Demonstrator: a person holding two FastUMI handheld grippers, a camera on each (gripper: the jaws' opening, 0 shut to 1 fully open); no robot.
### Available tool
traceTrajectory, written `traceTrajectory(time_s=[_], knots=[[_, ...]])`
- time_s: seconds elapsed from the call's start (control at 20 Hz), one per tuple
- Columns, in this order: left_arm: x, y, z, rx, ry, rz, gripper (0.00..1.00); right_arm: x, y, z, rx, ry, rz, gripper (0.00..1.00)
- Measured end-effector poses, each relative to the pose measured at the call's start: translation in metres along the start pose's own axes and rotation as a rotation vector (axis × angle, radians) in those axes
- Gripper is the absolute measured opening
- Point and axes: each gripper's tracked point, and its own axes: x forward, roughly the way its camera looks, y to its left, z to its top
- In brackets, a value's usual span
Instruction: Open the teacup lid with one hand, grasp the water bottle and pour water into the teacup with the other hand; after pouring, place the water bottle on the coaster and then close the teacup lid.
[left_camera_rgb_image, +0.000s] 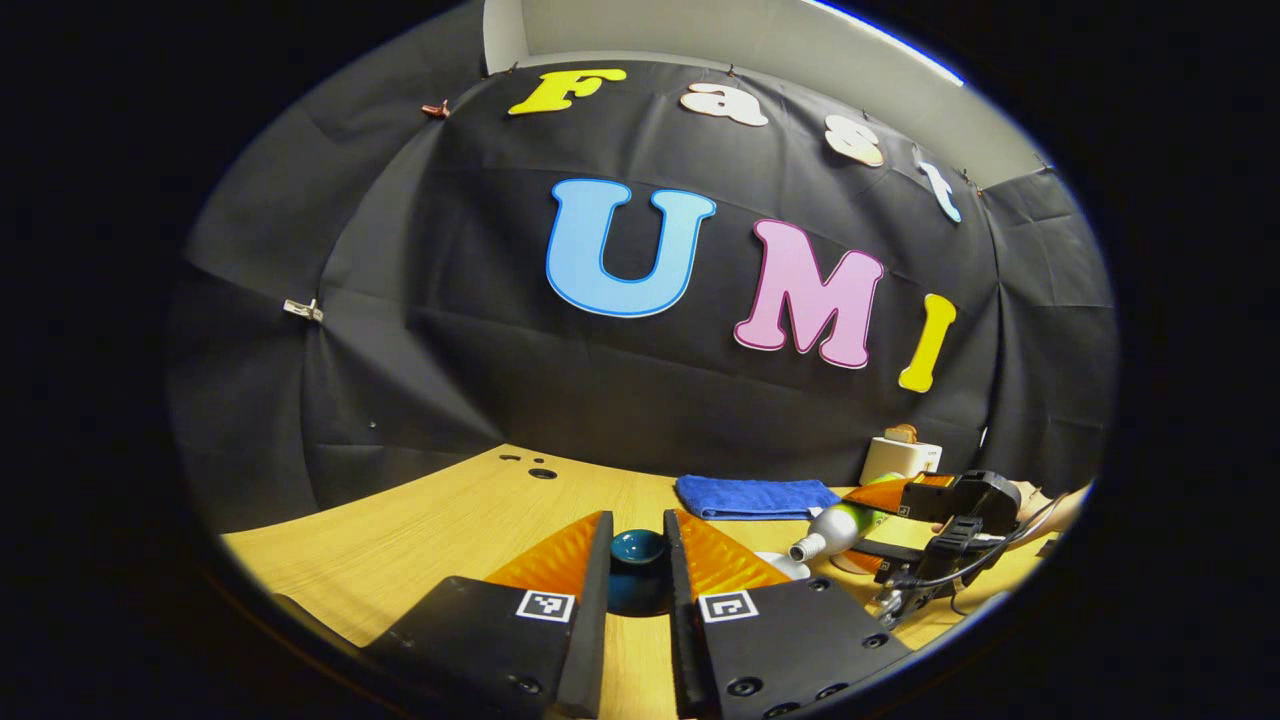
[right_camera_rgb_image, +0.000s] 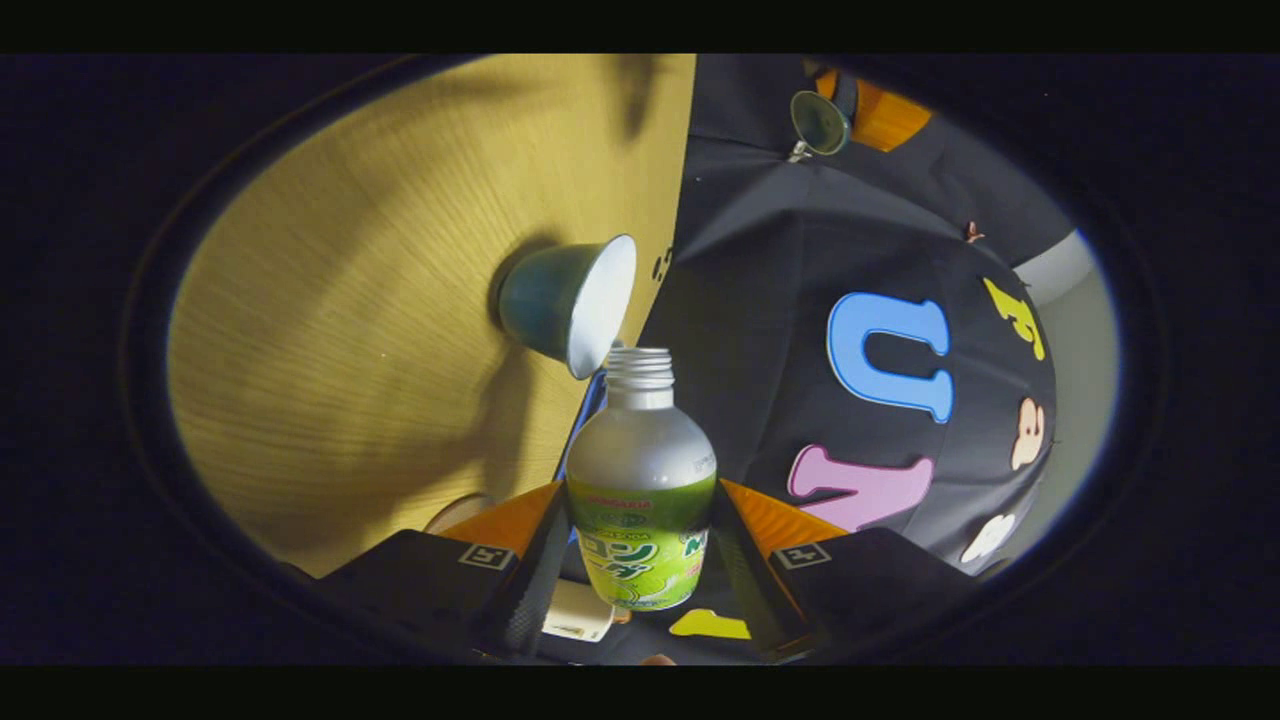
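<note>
Pouring step in hand. On the left, left tongs (left_camera_rgb_image: 638, 560) narrowed around the dark teal teacup lid (left_camera_rgb_image: 638, 548), a small glazed dome with a dimpled top, held up off the wooden surface (left_camera_rgb_image: 430, 520). Further right in the left gripper view, a folded blue cloth (left_camera_rgb_image: 755, 496) of soft terry, then a white boxy device (left_camera_rgb_image: 898, 458) against the booth wall. On the right, right tongs (right_camera_rgb_image: 640, 560) clamped on the water bottle (right_camera_rgb_image: 640, 500), silvery metal with a green printed wrap and threaded open neck, tipped toward the teacup (right_camera_rgb_image: 565, 300), a teal conical cup with a pale interior, mouth just beside the rim. Next, by judgement: righting the bottle, finding the coaster (right_camera_rgb_image: 455, 512), the round tan edge near the tongs.
</note>
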Motion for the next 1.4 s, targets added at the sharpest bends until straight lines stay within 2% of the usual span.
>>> traceTrajectory(time_s=[0.15,0.2,0.4,0.55,0.6,0.65,0.7,0.75,0.85,0.9,0.95,1.4], knots=[[0.000,0.001,0.000,-0.006,0.000,-0.002,0.31,0.000,-0.002,-0.001,-0.032,0.000,-0.006,0.78],[0.000,0.001,0.000,-0.005,0.000,-0.002,0.31,0.000,-0.002,-0.001,-0.039,-0.002,-0.008,0.75],[0.000,0.000,0.001,-0.008,-0.001,-0.007,0.31,0.000,-0.007,0.001,-0.093,-0.012,-0.013,0.75],[0.000,-0.002,0.000,-0.012,0.001,-0.014,0.31,0.003,-0.013,0.000,-0.135,-0.023,-0.018,0.78],[0.000,-0.002,0.001,-0.011,0.002,-0.014,0.31,0.003,-0.014,0.000,-0.150,-0.024,-0.021,0.75],[0.000,-0.001,0.001,-0.011,0.002,-0.013,0.31,0.004,-0.015,-0.001,-0.165,-0.026,-0.023,0.81],[0.000,0.000,0.001,-0.009,0.001,-0.011,0.31,0.005,-0.017,-0.001,-0.178,-0.028,-0.026,0.78],[0.000,0.000,0.000,-0.008,0.001,-0.010,0.31,0.005,-0.019,0.000,-0.192,-0.030,-0.031,0.82],[0.000,0.000,0.001,-0.008,0.002,-0.009,0.31,0.005,-0.020,0.000,-0.211,-0.034,-0.035,0.78],[0.000,0.000,0.002,-0.008,0.003,-0.010,0.31,0.007,-0.021,-0.001,-0.219,-0.036,-0.031,0.81],[0.000,0.001,0.000,-0.009,0.003,-0.009,0.31,0.009,-0.024,0.000,-0.229,-0.036,-0.027,0.78],[0.000,0.000,0.000,-0.010,0.004,-0.011,0.31,0.013,-0.033,-0.001,-0.366,-0.053,-0.015,0.78]])
